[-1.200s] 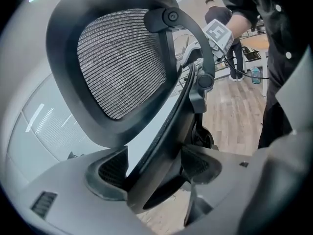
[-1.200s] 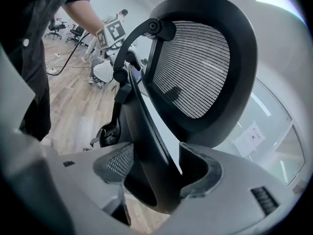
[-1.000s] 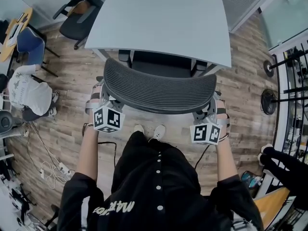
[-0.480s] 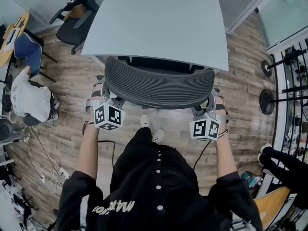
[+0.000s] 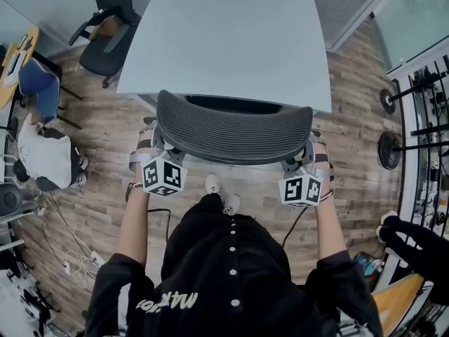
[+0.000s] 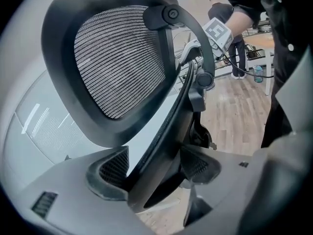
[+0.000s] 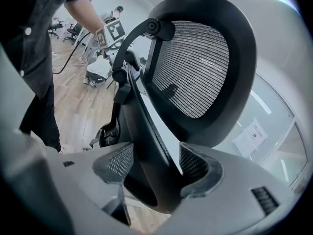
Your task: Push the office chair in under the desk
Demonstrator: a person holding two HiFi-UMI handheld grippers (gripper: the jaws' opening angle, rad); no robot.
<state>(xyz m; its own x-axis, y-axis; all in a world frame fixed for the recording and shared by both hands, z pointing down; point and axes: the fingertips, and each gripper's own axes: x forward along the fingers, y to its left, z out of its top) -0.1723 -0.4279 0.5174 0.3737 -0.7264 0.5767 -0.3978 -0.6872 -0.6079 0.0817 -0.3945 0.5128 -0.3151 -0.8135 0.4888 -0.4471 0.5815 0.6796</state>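
The office chair's black mesh backrest [image 5: 235,128] stands right at the near edge of the grey desk [image 5: 224,41], with the seat hidden beneath the desktop. My left gripper [image 5: 156,152] is shut on the backrest's left edge, and my right gripper [image 5: 307,161] is shut on its right edge. In the left gripper view the black backrest frame [image 6: 168,131] runs between the jaws of the left gripper [image 6: 155,166], below the mesh [image 6: 117,58]. The right gripper view shows the same frame [image 7: 142,131] clamped in the right gripper [image 7: 151,168].
Another black chair [image 5: 105,27] and a blue chair [image 5: 38,76] stand at the upper left, near a seated person [image 5: 45,156]. Cables [image 5: 77,258] lie on the wooden floor at lower left. Round-based stands [image 5: 391,146] and a glass wall are at the right.
The chair has rolled forward under the desk; its seat and armrests, visible earlier, are now hidden. Both grippers moved forward with the backrest, still clamped.
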